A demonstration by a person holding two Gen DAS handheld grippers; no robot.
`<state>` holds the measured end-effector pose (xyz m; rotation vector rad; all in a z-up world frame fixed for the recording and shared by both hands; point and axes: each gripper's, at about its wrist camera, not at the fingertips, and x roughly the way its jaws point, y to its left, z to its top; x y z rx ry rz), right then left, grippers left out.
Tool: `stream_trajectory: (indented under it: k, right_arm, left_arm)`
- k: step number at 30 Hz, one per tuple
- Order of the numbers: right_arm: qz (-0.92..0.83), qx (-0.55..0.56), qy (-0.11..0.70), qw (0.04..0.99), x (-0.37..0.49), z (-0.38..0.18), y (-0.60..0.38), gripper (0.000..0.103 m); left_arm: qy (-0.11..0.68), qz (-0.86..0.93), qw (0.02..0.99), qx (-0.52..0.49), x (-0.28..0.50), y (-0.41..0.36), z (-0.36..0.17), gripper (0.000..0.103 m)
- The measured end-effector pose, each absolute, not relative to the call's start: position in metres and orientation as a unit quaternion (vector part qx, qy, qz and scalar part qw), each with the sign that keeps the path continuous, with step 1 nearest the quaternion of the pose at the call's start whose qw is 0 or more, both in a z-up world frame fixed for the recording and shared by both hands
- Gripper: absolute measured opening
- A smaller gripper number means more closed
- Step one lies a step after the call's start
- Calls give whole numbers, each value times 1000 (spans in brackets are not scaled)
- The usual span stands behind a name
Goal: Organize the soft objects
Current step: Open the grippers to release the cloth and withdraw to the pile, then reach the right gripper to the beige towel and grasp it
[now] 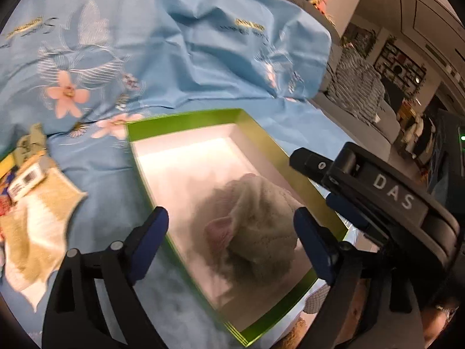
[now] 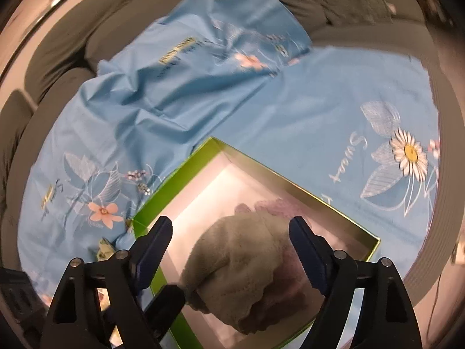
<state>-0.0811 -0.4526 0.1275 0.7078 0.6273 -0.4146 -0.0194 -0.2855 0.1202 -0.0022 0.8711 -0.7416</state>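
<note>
A wide blue bedsheet, printed with daisies and pink flowers, covers a soft grey surface that looks like a sofa or bed. On the sheet rests an open green box with a pale inside. A bundled cream and pink cloth lies in the near end of the box, clear of the far wall.

The left gripper hangs over the box with its jaws spread wide on either side of the cloth, pressing on nothing. The right gripper also stands wide open above the same cloth, and nothing is held in it. The two grippers sit very close together, the right one's black body just beside the left one's fingers.

Risks, as a judgement: the grippers could knock each other if either swings inward. A finger dropped too low could catch the thin box wall and drag or tip the light box on the slack sheet. The loose bundle could unroll and spill over the rim. A beige and white cloth and a tagged packet wait on the sheet to the left of the box, and could be swept aside.

Readable writing: the right gripper's body carries "DAS". The sheet shows the script word "Sweet". A small gold label on the sheet is too blurred to read. The packet bears a barcode.
</note>
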Motion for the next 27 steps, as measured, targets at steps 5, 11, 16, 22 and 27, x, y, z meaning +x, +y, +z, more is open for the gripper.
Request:
stream_trajectory:
  k: [5,11,16,22,27]
  right_arm:
    - [-167,316,281,891,-79,140,-432,85]
    - [-102,310,266,907,-73,149,-402,91]
    - [-59,290,293,909,-57,146,-370,91]
    - [-1,261,333,906,-35,139,-324,91]
    - [55,231,373,897,-17,123,-268,91]
  left_arm:
    - [397,-314,862,-30,-24,-234,131,91]
    - [386,-241,888,-72,-26,-155,136,92]
    - [380,-150,911,-64,-33,-79,127,92]
    - [399,-63,908,-110,-38,6,99,92]
    - [399,-13,907,-131,-44,43,80,92]
